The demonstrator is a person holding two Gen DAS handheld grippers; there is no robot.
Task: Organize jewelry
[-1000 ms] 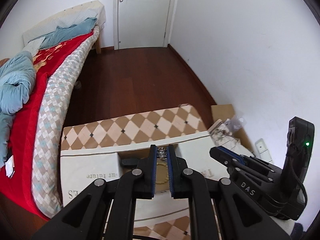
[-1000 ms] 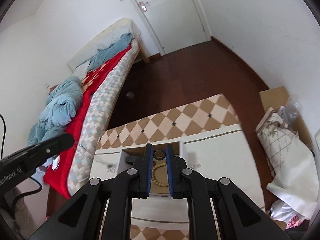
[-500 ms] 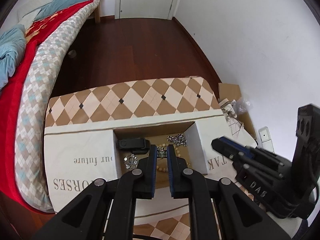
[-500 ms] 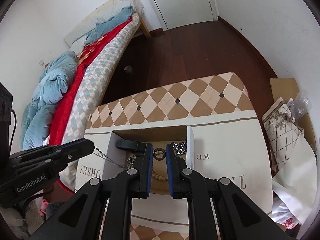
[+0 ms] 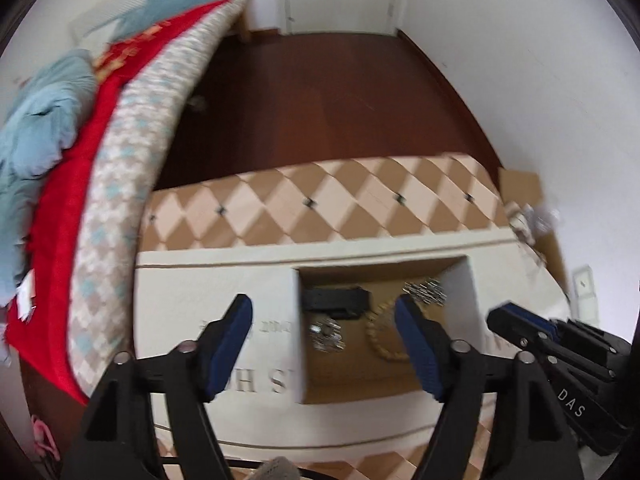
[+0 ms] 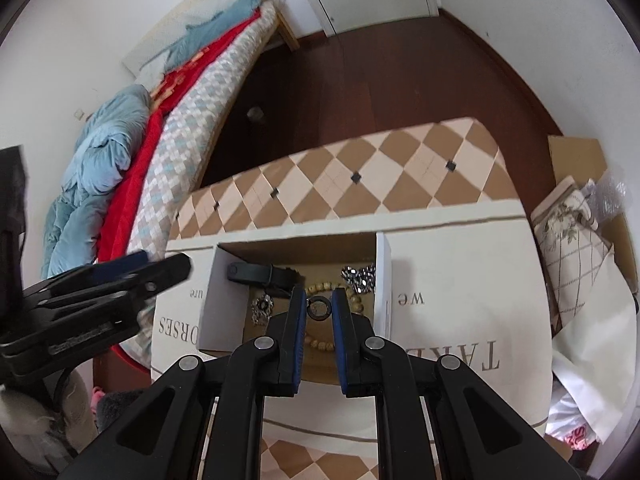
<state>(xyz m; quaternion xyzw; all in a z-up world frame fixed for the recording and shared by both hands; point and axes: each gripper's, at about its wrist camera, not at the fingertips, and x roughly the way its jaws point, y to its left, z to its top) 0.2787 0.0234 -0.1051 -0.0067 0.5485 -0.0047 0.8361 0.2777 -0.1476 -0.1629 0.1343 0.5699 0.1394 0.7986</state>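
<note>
Over an open cardboard box [image 6: 224, 300] on a diamond-patterned table [image 6: 360, 184], our right gripper [image 6: 319, 307] is clamped on a small dark ring [image 6: 319, 306]. Our left gripper [image 5: 324, 316] hangs to the left with its jaws opening, nothing pinched between them. In the box lie a beaded bracelet [image 6: 354, 300], sparkling silver pieces [image 6: 360, 276] at the far right and a black clip [image 6: 256, 273] at the far left.

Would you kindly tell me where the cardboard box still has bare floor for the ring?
The box floor is bare along its near edge, below the bead bracelet. The far end is crowded: black clip, silver pieces, bracelet.
</note>
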